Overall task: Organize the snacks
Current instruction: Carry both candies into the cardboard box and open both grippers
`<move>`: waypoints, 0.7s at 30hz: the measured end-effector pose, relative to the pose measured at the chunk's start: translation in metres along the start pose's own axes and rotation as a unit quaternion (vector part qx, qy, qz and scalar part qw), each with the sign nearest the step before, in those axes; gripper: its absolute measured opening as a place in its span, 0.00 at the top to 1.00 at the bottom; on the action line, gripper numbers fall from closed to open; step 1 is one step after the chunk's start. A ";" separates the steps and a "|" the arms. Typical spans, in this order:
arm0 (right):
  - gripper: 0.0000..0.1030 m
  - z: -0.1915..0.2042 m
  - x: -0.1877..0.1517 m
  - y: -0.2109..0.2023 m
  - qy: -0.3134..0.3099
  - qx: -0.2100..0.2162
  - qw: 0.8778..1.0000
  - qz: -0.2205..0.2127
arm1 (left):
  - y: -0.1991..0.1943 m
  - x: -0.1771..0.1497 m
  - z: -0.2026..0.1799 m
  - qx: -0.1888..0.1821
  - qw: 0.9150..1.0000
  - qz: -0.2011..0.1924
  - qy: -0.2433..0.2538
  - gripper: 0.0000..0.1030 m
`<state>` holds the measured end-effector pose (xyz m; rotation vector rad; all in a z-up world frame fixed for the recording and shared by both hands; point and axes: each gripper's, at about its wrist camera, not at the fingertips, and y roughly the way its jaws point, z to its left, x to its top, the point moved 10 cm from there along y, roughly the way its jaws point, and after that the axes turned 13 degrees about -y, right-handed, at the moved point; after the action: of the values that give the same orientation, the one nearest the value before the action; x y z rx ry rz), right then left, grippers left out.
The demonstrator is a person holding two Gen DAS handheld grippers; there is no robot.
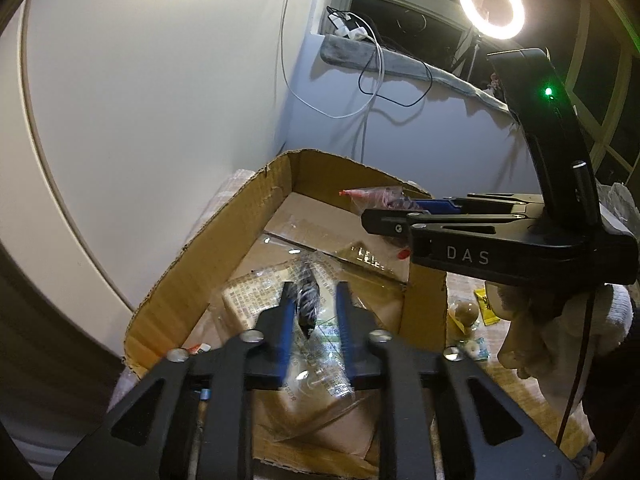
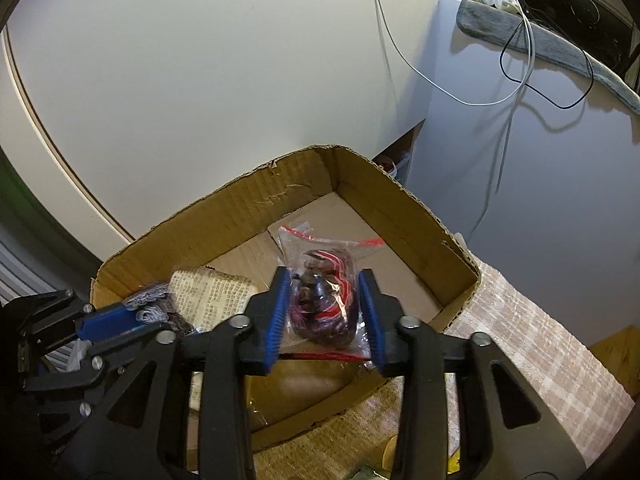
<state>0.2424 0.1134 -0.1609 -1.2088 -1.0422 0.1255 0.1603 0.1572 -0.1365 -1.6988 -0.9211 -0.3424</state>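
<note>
An open cardboard box sits on a checked cloth. My left gripper is shut on a clear wrapped snack packet with beige printed contents, held over the box's near end. My right gripper is shut on a clear zip bag of red and dark candies, held above the box's middle. The right gripper also shows in the left wrist view, reaching in from the right. The left gripper shows at the left of the right wrist view with the packet.
The box stands against a white wall. A checked cloth covers the table to the right. Small snacks and a yellow packet lie right of the box. A ring light and hanging cables are behind.
</note>
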 end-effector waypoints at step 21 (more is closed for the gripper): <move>0.16 -0.029 -0.018 -0.058 0.020 -0.036 0.999 -0.025 | -0.024 -0.008 -0.021 -0.020 1.000 -0.012 0.009 0.73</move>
<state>0.2282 0.0595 -0.1240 -1.2446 -1.0501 0.0244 0.1426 0.1370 -0.1179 -1.7197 -0.9263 -0.3939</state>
